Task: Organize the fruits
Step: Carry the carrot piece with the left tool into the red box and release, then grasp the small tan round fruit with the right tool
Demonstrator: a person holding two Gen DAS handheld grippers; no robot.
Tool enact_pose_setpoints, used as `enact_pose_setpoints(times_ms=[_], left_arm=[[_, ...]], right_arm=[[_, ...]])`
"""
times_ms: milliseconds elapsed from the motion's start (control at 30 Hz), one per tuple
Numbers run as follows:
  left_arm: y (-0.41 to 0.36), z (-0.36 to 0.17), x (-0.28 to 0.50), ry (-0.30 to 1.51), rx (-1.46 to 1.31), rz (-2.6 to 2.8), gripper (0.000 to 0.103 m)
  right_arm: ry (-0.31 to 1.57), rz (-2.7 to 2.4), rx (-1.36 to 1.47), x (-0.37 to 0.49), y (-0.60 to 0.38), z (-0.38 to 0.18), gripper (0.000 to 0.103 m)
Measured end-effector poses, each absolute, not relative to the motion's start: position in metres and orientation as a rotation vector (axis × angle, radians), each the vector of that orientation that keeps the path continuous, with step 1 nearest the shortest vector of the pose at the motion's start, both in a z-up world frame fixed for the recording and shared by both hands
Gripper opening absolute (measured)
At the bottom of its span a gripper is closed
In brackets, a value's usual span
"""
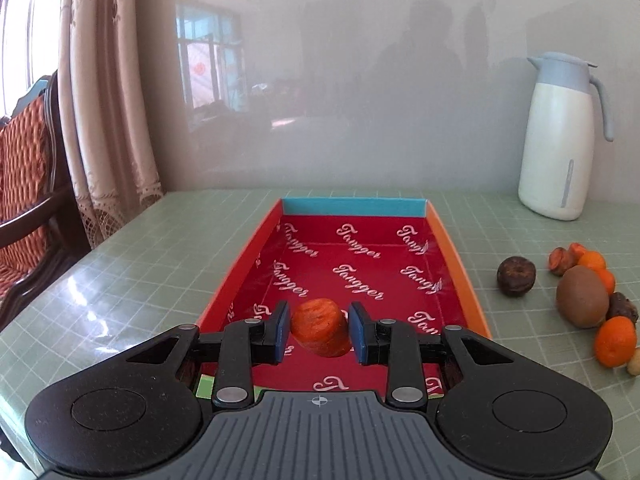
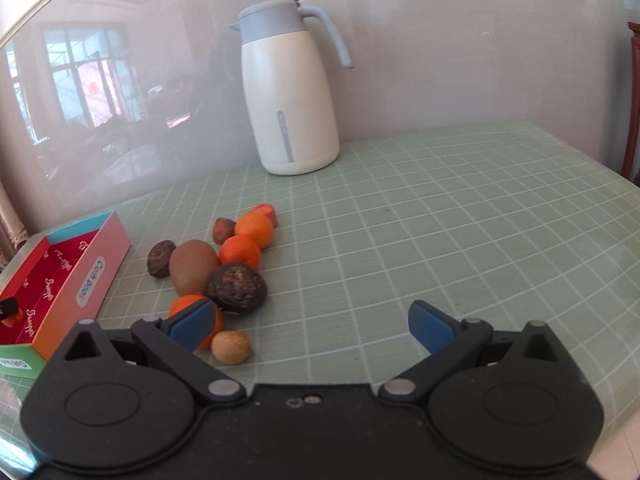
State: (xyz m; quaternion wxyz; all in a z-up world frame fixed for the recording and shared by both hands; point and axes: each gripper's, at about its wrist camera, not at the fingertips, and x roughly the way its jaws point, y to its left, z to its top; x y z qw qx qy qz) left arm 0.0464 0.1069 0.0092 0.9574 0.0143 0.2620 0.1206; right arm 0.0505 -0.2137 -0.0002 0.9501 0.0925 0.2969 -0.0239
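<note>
Item: orange fruit [image 1: 321, 332], clamped in my left hand-held gripper [image 1: 320, 334] over the red box [image 1: 360, 272]. Lower before parting. Right hand-held gripper [image 2: 312, 326] apart, pile [image 2: 224, 264] at 11 o'clock.

A green checked table [image 2: 440, 208] carries a red-lined box [image 1: 452, 248], a white jug [image 2: 290, 92] and a fruit pile [image 2: 224, 264].

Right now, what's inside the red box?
Inside the red box only its printed red lining shows. The left gripper holds an orange fruit piece over it, hiding the floor beneath.
</note>
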Motion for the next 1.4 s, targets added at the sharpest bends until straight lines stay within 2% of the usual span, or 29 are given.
enact_pose_setpoints(times_ms=[400, 433, 500, 533, 633, 733, 967, 1400], left_arm=[[0.119, 0.007, 0.041, 0.554, 0.003, 0.262, 0.032], [0.121, 0.008, 0.04, 0.549, -0.004, 0.265, 0.034], [0.126, 0.011, 0.035, 0.535, -0.017, 0.275, 0.053], [0.127, 0.012, 0.033, 0.52, -0.013, 0.292, 0.068], [0.129, 0.018, 0.023, 0.47, 0.008, 0.308, 0.072], [0.131, 0.021, 0.016, 0.462, 0.015, 0.319, 0.087], [0.138, 0.032, -0.012, 0.391, 0.025, 0.355, 0.1], [0.142, 0.032, -0.027, 0.387, -0.017, 0.332, 0.103]], right_arm=[[0.634, -0.014, 0.143, 0.062, -0.188, -0.006, 0.103], [0.636, -0.014, 0.141, 0.063, -0.187, -0.006, 0.103], [0.638, -0.016, 0.136, 0.064, -0.185, -0.007, 0.103], [0.639, -0.016, 0.133, 0.064, -0.184, -0.007, 0.103], [0.643, -0.015, 0.129, 0.065, -0.183, -0.008, 0.103], [0.646, -0.013, 0.126, 0.066, -0.182, -0.008, 0.103], [0.666, -0.007, 0.132, 0.07, -0.183, -0.011, 0.103], [0.656, 0.063, 0.046, 0.07, -0.173, -0.015, 0.101]])
